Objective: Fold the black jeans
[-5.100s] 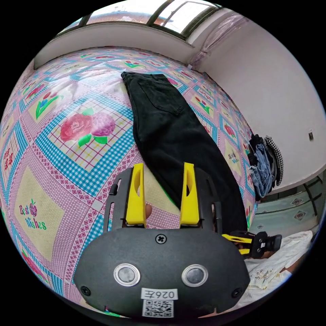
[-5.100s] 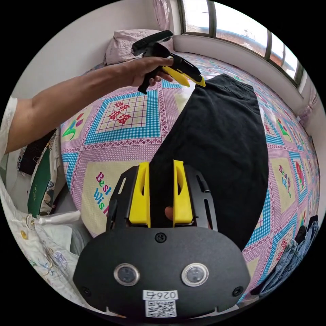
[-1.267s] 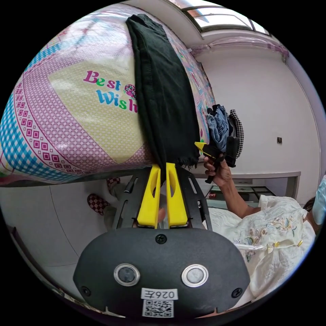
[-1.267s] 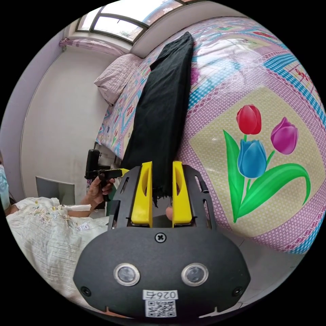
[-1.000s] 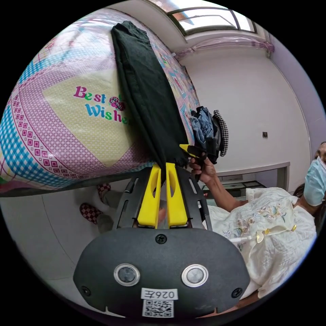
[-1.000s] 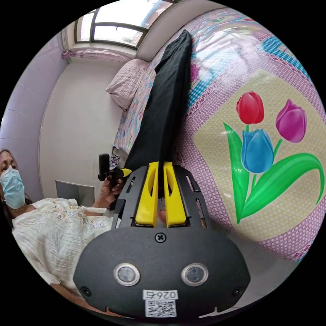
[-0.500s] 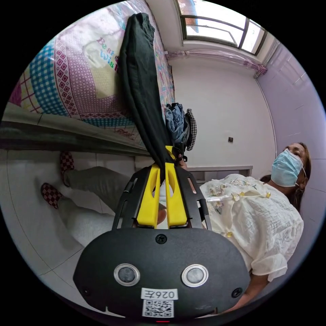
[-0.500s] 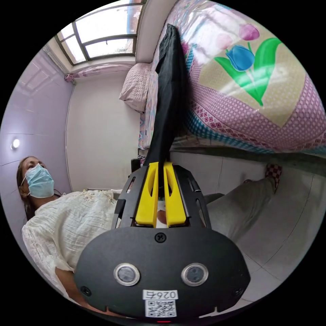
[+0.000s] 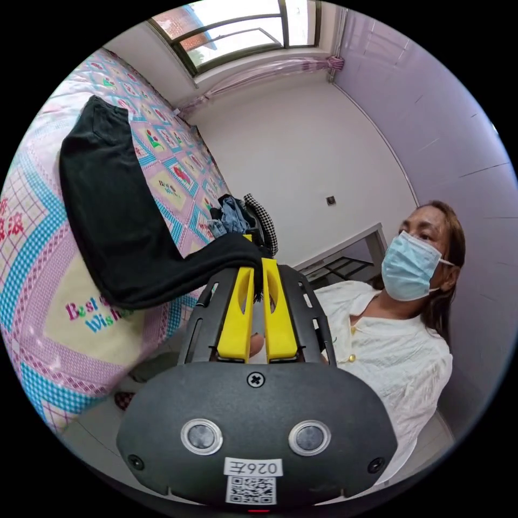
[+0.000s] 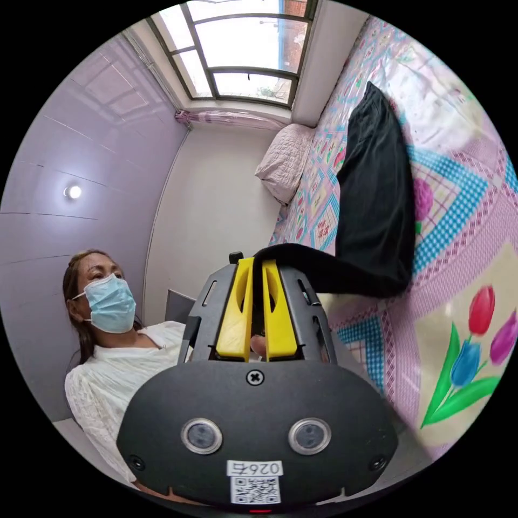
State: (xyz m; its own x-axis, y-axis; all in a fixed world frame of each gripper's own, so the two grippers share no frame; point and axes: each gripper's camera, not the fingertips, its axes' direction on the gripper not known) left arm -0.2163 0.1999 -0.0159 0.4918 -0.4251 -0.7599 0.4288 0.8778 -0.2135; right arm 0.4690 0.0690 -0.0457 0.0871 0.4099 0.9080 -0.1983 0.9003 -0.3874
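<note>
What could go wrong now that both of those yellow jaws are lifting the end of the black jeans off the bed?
The left gripper and right gripper each pinch only a thin edge of the black jeans, so the hem might slip free mid-fold. The lifted end sags between bed and jaws, so it could land crooked or bunched. The clothes pile nearby could snag the swinging fabric.

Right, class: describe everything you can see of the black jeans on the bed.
The black jeans are plain dark denim, folded lengthwise into one long strip. The waist end lies flat on the patterned bedspread. The hem end is lifted off the bed and arches back, pinched in the left tool and the right tool.
</note>
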